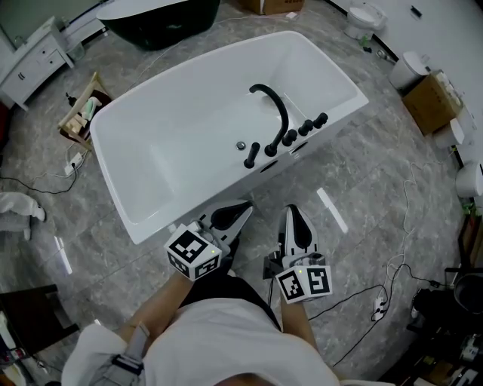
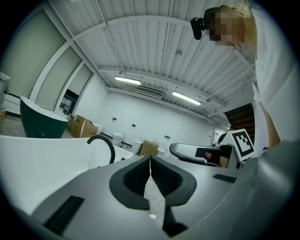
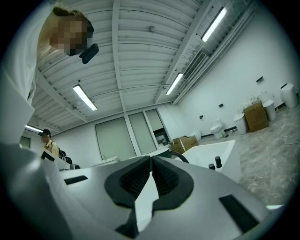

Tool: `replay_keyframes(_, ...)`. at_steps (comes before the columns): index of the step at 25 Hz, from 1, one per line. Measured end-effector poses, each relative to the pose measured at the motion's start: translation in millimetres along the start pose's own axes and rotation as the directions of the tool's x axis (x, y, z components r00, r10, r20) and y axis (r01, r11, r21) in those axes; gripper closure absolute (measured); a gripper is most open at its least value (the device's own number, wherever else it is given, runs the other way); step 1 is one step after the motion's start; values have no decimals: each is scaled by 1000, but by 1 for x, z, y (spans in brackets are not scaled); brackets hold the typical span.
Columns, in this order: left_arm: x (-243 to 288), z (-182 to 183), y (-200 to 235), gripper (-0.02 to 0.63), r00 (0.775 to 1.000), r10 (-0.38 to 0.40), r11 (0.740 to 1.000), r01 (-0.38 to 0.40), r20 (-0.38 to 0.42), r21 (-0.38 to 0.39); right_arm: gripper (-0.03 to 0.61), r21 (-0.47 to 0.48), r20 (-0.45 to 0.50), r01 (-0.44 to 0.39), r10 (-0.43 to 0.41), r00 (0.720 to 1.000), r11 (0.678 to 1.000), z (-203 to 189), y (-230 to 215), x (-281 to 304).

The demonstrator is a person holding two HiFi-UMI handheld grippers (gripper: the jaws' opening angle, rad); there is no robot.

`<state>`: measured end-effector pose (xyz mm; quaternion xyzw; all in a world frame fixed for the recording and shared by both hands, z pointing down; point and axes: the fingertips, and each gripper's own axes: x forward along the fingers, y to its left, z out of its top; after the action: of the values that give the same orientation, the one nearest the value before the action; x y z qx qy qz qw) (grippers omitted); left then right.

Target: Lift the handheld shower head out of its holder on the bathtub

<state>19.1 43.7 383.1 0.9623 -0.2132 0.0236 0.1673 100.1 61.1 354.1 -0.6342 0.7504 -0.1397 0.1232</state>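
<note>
A white bathtub (image 1: 151, 188) fills the middle of the head view. On its near rim stand a black arched spout (image 1: 273, 103), a row of black knobs (image 1: 305, 128) and the black handheld shower head (image 1: 251, 154), upright in its holder. Both grippers hover over the floor just short of the tub's near side. My left gripper (image 1: 246, 205) is shut and empty, below the shower head. My right gripper (image 1: 290, 212) is shut and empty beside it. The left gripper view shows the shut jaws (image 2: 150, 157) and the spout (image 2: 105, 144); the right gripper view shows its shut jaws (image 3: 150, 158) and the tub (image 3: 206, 153).
A dark tub (image 1: 162, 19) stands behind the white one. A wooden crate (image 1: 81, 117) and a white drawer cabinet (image 1: 34, 64) are at the left. A cardboard box (image 1: 432, 99) and white toilets (image 1: 411, 69) line the right wall. Cables (image 1: 385, 290) trail over the grey floor.
</note>
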Motion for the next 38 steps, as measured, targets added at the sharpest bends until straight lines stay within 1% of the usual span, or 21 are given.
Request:
replay_keyframes(7, 20, 14, 24, 603, 1000, 7, 1000, -7, 8, -6, 557, 3, -13, -3, 3, 1000, 1000, 5, -13, 30)
replay_keyframes(18, 64, 39, 67, 603, 1000, -3, 1000, 4, 28, -21, 557, -6, -20, 2, -2, 1000, 1000, 21, -39, 82)
replay_keyframes(24, 83, 52, 96, 603, 999, 2, 1000, -1, 42, -26, 557, -11, -33, -19, 18, 999, 1000, 23, -46, 117)
replay_keyframes(29, 95, 60, 119, 603, 999, 9, 1000, -8, 45, -24, 557, -23, -29, -33, 33, 999, 999, 27, -50, 141)
replay_keyframes(34, 106, 69, 130, 603, 999, -11, 1000, 11, 47, -8, 557, -43, -17, -33, 32, 999, 999, 35, -55, 159)
replay_keyframes(38, 111, 70, 135, 603, 999, 3, 1000, -3, 45, -19, 555, -79, -12, -58, 57, 998, 995, 44, -53, 164)
